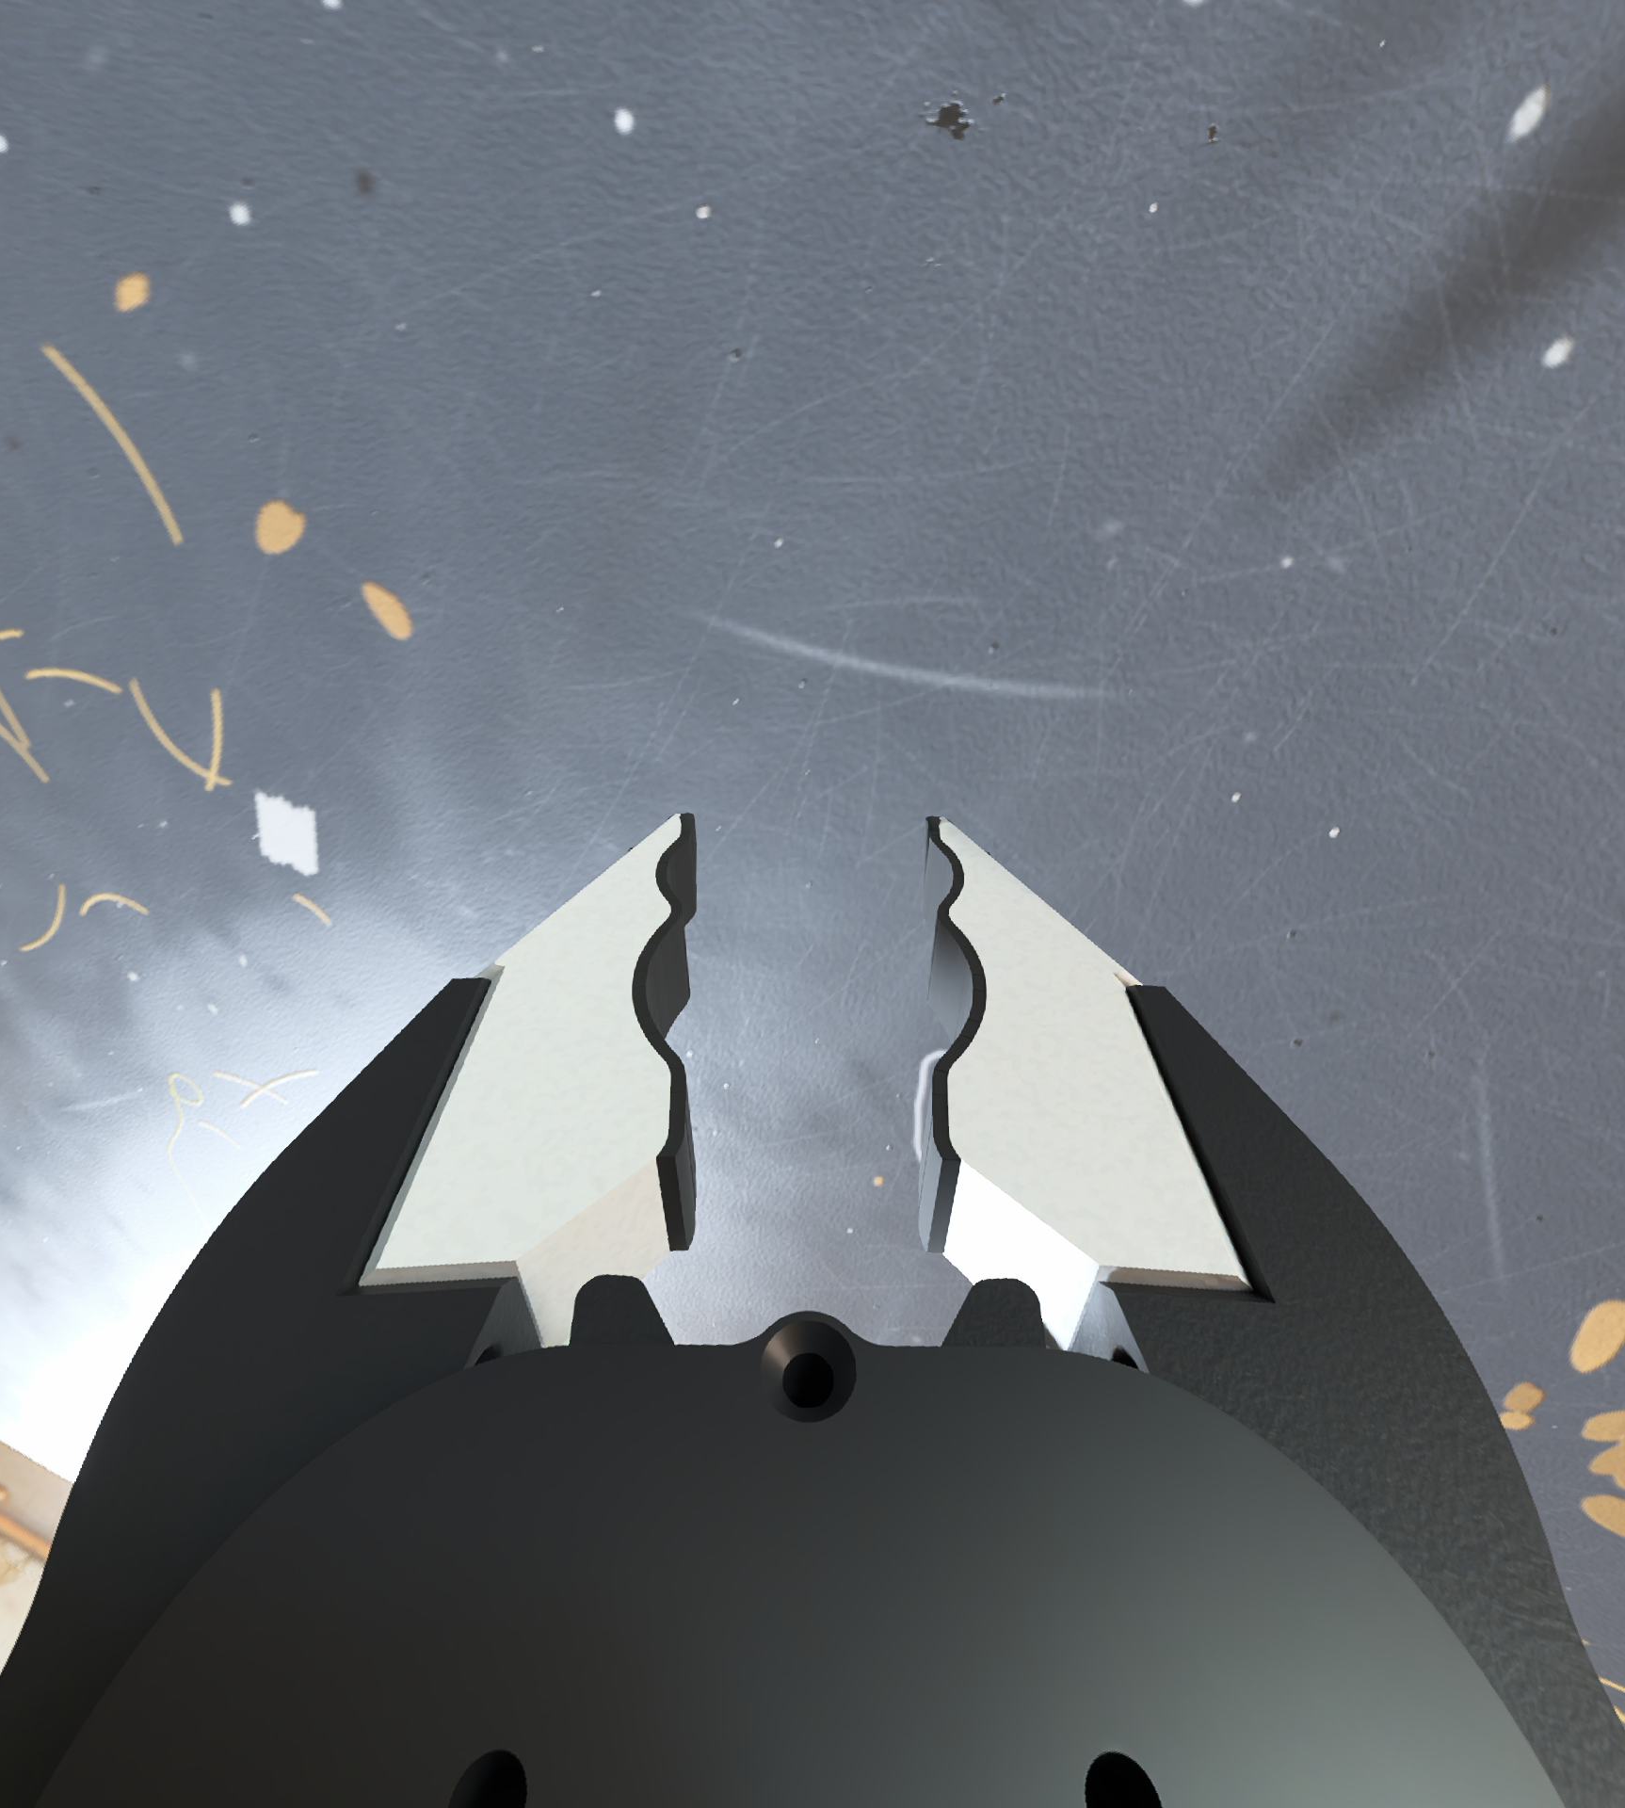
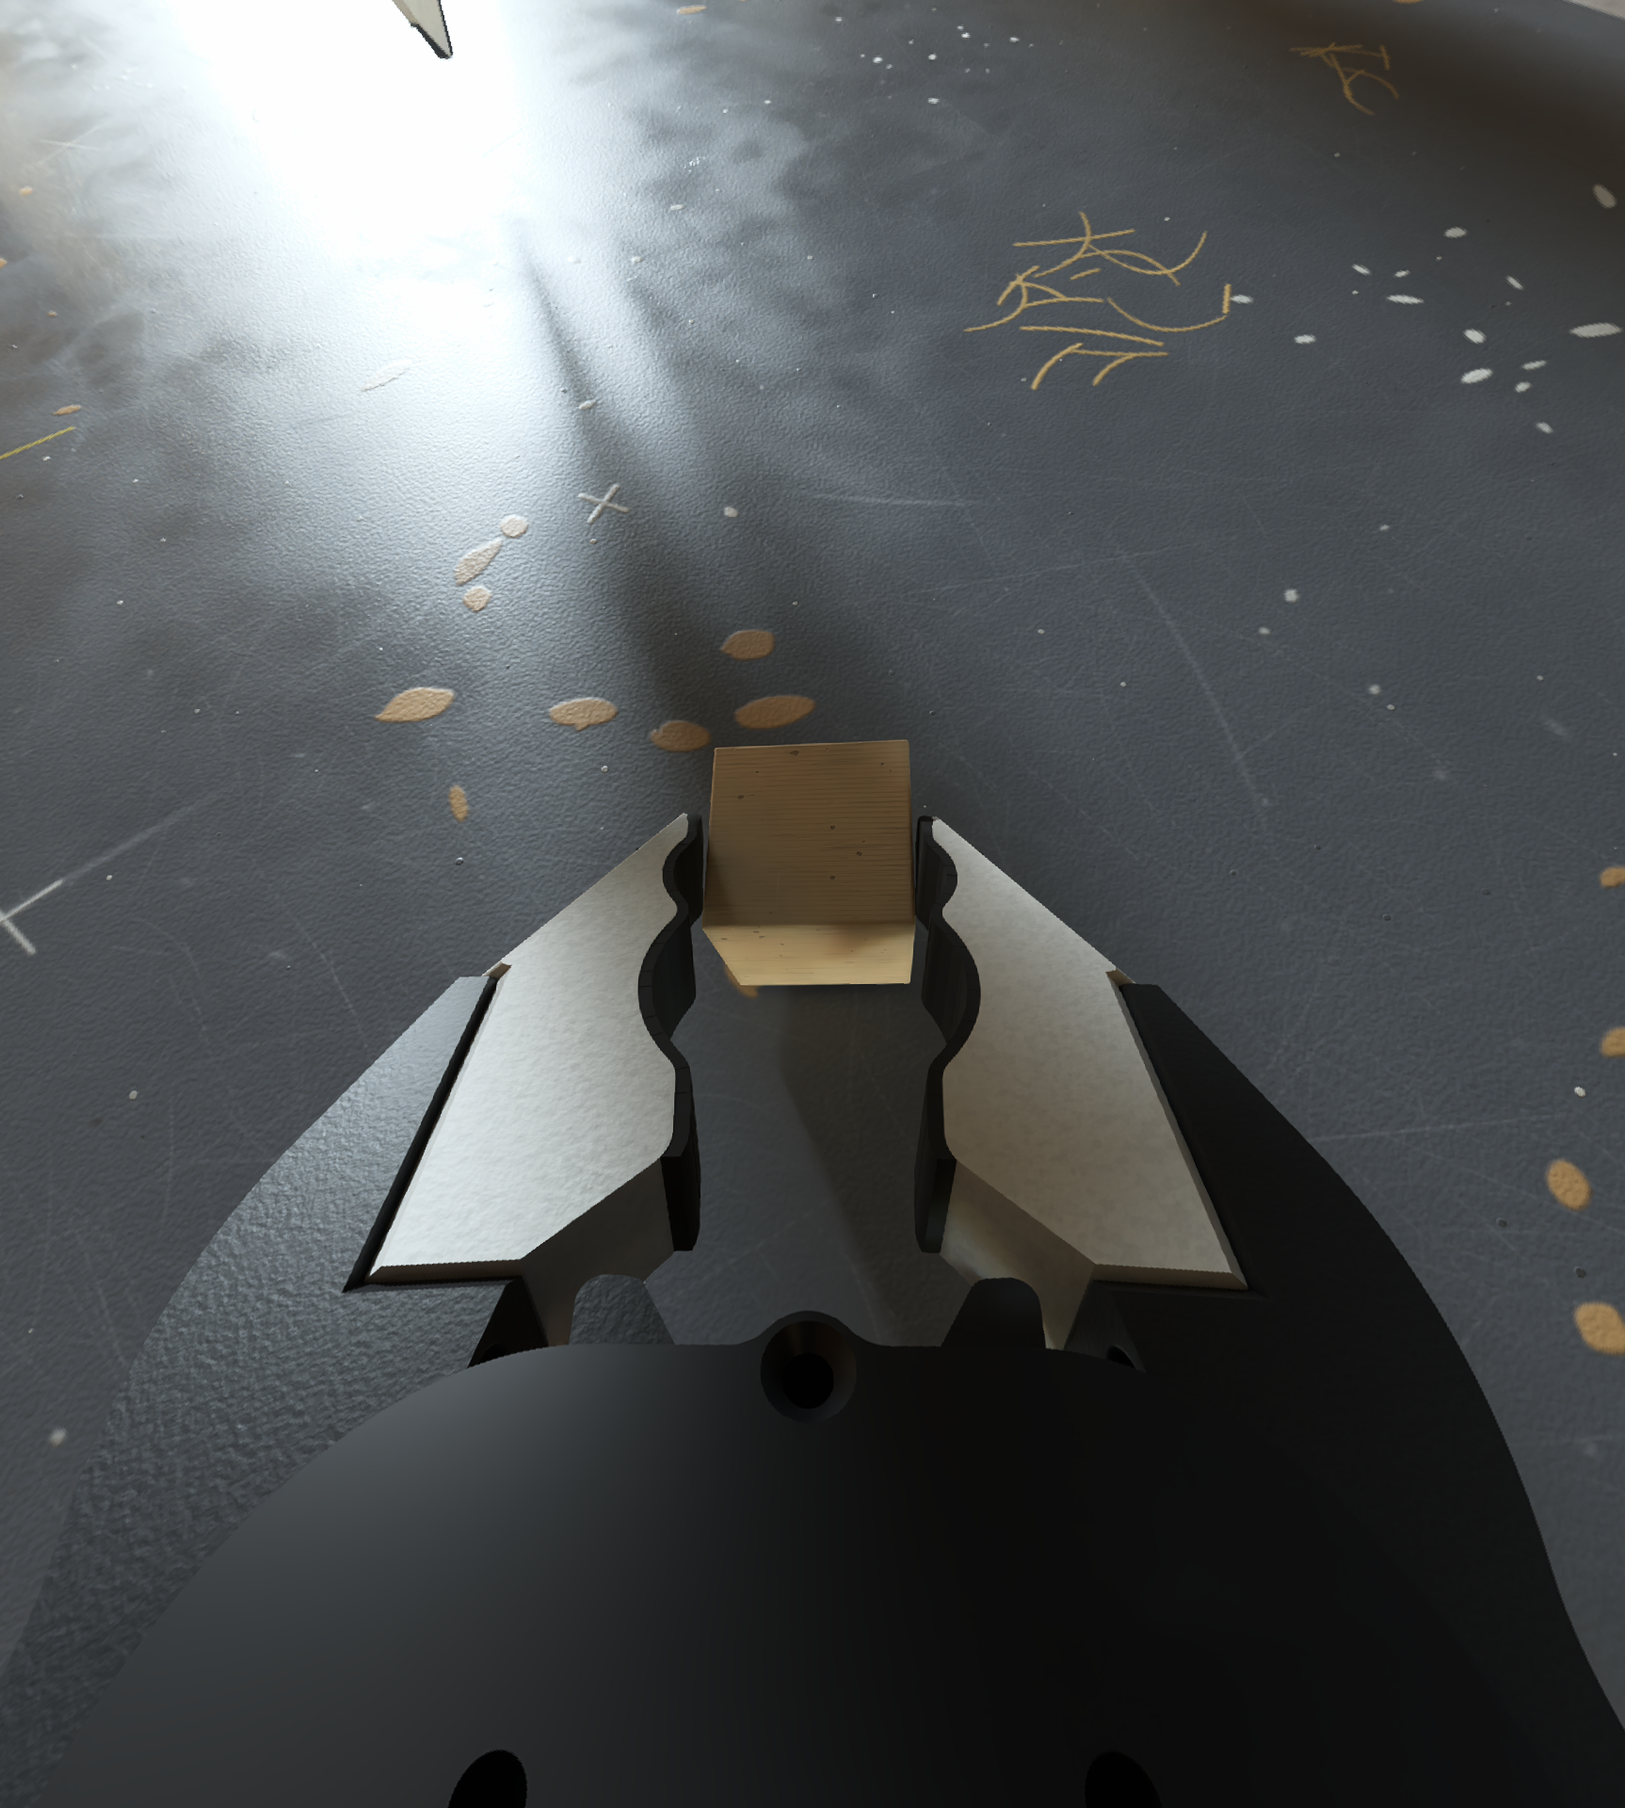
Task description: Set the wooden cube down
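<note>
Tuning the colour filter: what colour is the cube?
Light tan wood with faint grain and small dark specks; the cube shows best in the right wrist view.

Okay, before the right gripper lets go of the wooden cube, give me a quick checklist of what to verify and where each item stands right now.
1. Wooden cube sits between the right gripper's fingertips: ok.
2. Cube's bottom rests on the dark tabletop: cannot tell; the right wrist view does not settle it.
3. Cube sits square, not tilted: ok, its edges run level between the fingers.
4. Nothing on the tabletop around the cube but paint marks: ok.
5. Left gripper is open, empty and away from the cube: ok; only bare tabletop shows in its view.
</note>
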You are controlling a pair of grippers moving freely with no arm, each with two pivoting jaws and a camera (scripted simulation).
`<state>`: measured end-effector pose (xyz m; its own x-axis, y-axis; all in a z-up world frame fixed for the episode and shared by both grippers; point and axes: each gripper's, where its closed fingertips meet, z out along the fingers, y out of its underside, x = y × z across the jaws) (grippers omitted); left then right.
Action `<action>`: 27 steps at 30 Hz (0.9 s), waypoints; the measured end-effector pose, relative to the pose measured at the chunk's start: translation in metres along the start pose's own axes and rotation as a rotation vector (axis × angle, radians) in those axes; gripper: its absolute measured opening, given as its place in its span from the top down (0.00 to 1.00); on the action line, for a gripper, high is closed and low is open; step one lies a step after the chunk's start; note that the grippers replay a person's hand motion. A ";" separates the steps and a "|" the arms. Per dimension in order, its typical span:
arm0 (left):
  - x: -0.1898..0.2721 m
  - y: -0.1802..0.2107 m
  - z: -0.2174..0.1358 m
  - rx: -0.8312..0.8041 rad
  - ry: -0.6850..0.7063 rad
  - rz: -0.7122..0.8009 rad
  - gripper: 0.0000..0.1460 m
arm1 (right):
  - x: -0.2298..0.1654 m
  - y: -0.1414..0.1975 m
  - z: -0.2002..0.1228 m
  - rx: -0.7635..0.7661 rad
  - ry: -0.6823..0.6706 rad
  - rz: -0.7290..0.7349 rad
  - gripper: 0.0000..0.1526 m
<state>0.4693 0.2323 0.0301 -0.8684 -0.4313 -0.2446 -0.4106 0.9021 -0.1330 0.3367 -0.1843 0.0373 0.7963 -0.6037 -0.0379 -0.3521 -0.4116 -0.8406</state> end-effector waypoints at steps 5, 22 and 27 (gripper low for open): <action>0.004 -0.010 0.008 0.005 0.006 0.021 0.80 | 0.000 0.000 0.000 0.004 0.003 0.002 0.72; 0.002 -0.041 -0.067 0.543 0.366 -0.126 1.00 | -0.001 0.001 0.000 -0.006 -0.007 0.002 0.72; 0.019 -0.045 -0.073 0.585 0.483 -0.078 0.99 | -0.001 0.001 0.001 -0.010 -0.002 -0.005 0.72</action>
<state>0.4510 0.1846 0.1018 -0.9234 -0.3175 0.2158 -0.3782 0.6560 -0.6532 0.3357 -0.1836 0.0358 0.7991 -0.6001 -0.0348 -0.3528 -0.4213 -0.8355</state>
